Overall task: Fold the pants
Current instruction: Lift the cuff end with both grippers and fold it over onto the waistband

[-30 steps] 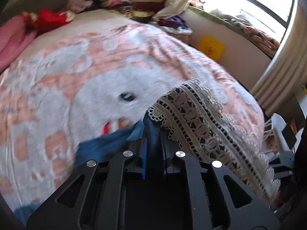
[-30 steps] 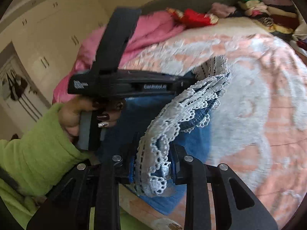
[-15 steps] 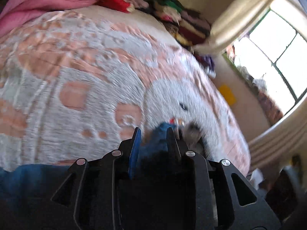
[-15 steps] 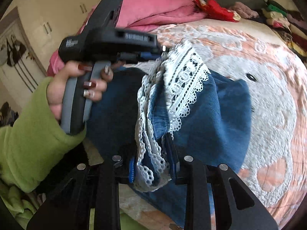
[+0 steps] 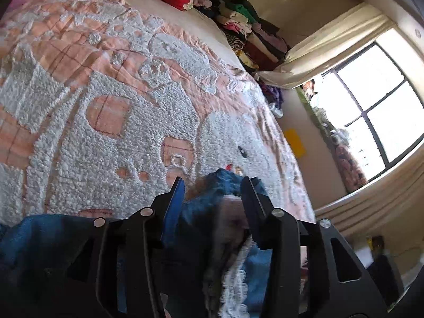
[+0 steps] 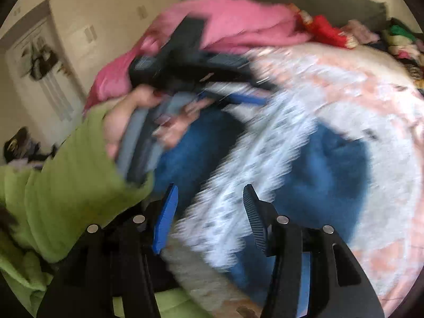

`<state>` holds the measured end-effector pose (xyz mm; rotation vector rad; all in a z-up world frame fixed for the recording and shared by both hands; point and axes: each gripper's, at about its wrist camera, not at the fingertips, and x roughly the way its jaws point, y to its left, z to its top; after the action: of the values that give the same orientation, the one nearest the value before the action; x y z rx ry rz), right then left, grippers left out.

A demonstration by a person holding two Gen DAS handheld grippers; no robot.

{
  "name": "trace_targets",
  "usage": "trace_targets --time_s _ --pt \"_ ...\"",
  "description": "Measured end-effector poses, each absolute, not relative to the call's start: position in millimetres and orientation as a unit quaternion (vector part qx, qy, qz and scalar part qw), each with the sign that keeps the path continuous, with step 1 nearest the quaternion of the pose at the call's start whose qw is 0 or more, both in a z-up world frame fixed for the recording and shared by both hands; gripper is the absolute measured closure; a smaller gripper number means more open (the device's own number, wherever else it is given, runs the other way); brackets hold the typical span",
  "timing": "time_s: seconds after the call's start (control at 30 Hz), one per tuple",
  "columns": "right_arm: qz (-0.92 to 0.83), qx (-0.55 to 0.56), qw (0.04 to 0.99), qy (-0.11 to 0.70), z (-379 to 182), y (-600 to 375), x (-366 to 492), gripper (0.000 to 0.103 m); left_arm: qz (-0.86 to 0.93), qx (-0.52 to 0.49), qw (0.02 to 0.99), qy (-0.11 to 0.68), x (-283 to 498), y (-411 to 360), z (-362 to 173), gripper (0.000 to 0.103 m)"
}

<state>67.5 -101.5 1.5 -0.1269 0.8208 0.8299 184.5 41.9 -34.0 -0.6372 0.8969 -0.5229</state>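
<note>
The pants are blue with a white lace hem. In the left wrist view the blue cloth (image 5: 220,185) bunches between my left gripper's (image 5: 213,185) spread fingers, with lace (image 5: 233,288) hanging below. In the right wrist view the pants (image 6: 326,164) lie on the bed, the lace band (image 6: 254,169) running across them, blurred by motion. My right gripper (image 6: 209,190) is open with its fingers apart just above the lace. The left gripper (image 6: 233,98) shows there too, held in a hand with a green sleeve (image 6: 69,175), its fingers over the far edge of the pants.
A pink and white textured bedspread (image 5: 106,106) covers the bed. A pink blanket (image 6: 238,26) and red cloth (image 6: 323,29) lie at the head. Stacks of folded clothes (image 5: 249,34) sit at the far corner. A window (image 5: 376,116) and curtains are on the right.
Both grippers have opened and released the lace hem. The pants have dropped onto the bed. The right wrist view is now blurred from fast motion.
</note>
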Motion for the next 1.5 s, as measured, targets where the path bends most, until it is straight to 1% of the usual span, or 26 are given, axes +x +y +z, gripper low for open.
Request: trace_targets --time_s 0.1,0.13,0.23,0.3,0.47,0.53,0.6,0.63,0.67,0.7,0.73,0.77,0.8,0.9,1.03,1.07,1.13,1.23,1.3,1.33,1.43,1.5 --pt "0.324 -0.027 0.865 0.383 10.7 -139.1 103.1 0.053 -0.249 -0.301 0.820 0.419 183.4 41.7 -34.1 0.059" --pt "0.300 -0.017 0.873 0.385 10.7 -151.3 116.2 0.053 -0.251 -0.295 0.820 0.421 183.5 39.0 -34.3 0.054" --pt "0.245 0.006 0.880 0.408 2.0 -177.6 151.2 0.053 -0.265 -0.283 0.815 0.431 184.5 28.8 -35.8 0.051" --pt "0.233 0.026 0.877 0.420 -4.5 -186.6 175.1 0.052 -0.267 -0.286 0.812 0.432 184.9 28.7 -36.5 0.048" --pt "0.223 0.084 0.853 0.465 -37.2 -198.8 227.5 0.052 -0.257 -0.314 0.804 0.434 188.4 43.9 -42.4 0.046" --pt "0.226 0.094 0.848 0.471 -44.2 -199.2 234.5 0.052 -0.265 -0.316 0.796 0.443 189.3 41.9 -45.2 0.038" --pt "0.239 0.096 0.844 0.470 -50.9 -194.1 239.4 0.052 -0.273 -0.304 0.792 0.453 189.5 34.6 -46.9 0.037" --pt "0.247 0.096 0.843 0.468 -53.6 -192.3 239.0 0.054 -0.272 -0.294 0.793 0.458 189.7 31.1 -48.0 0.037" --pt "0.256 0.096 0.840 0.469 -50.1 -193.1 234.3 0.068 -0.266 -0.284 0.796 0.465 189.7 27.1 -49.6 0.038" --pt "0.266 0.095 0.837 0.470 -48.9 -193.1 231.1 0.084 -0.256 -0.274 0.799 0.471 189.4 22.9 -51.5 0.043" --pt "0.271 0.088 0.838 0.466 -48.0 -192.9 229.2 0.087 -0.255 -0.269 0.800 0.473 188.6 20.2 -51.8 0.071" --pt "0.273 0.082 0.841 0.461 -44.0 -193.6 226.0 0.092 -0.254 -0.265 0.801 0.472 187.8 18.0 -51.2 0.086" --pt "0.275 0.079 0.845 0.452 -38.8 -196.8 221.2 0.094 -0.254 -0.259 0.807 0.466 185.6 15.4 -47.8 0.090" --pt "0.271 0.081 0.860 0.424 -28.1 -207.4 214.8 0.094 -0.268 -0.238 0.825 0.436 179.4 6.5 -34.7 0.090" --pt "0.247 0.061 0.864 0.434 -38.3 -208.5 221.0 0.094 -0.259 -0.210 0.836 0.436 184.0 -4.3 -37.8 0.088" --pt "0.239 0.053 0.865 0.439 -41.7 -208.1 221.5 0.092 -0.250 -0.204 0.836 0.443 186.2 -6.1 -41.6 0.087" --pt "0.225 0.032 0.868 0.441 -49.1 -202.8 222.9 0.090 -0.227 -0.178 0.844 0.453 188.4 -8.5 -46.6 0.080" --pt "0.216 0.018 0.875 0.432 -47.4 -199.6 218.7 0.079 -0.218 -0.162 0.852 0.447 186.5 -7.9 -41.5 0.074" --pt "0.199 0.007 0.883 0.425 -39.8 -201.9 211.7 0.058 -0.210 -0.157 0.862 0.434 182.7 -3.3 -34.5 0.072" --pt "0.197 0.007 0.885 0.423 -36.8 -204.0 208.8 0.055 -0.206 -0.157 0.866 0.428 182.5 0.0 -31.5 0.069" --pt "0.201 0.008 0.893 0.404 -21.3 -212.5 187.0 0.051 -0.190 -0.156 0.880 0.406 174.3 13.9 -18.3 0.066" --pt "0.205 0.006 0.896 0.395 -14.0 -214.6 172.7 0.045 -0.189 -0.158 0.887 0.392 166.6 17.2 -9.2 0.065"
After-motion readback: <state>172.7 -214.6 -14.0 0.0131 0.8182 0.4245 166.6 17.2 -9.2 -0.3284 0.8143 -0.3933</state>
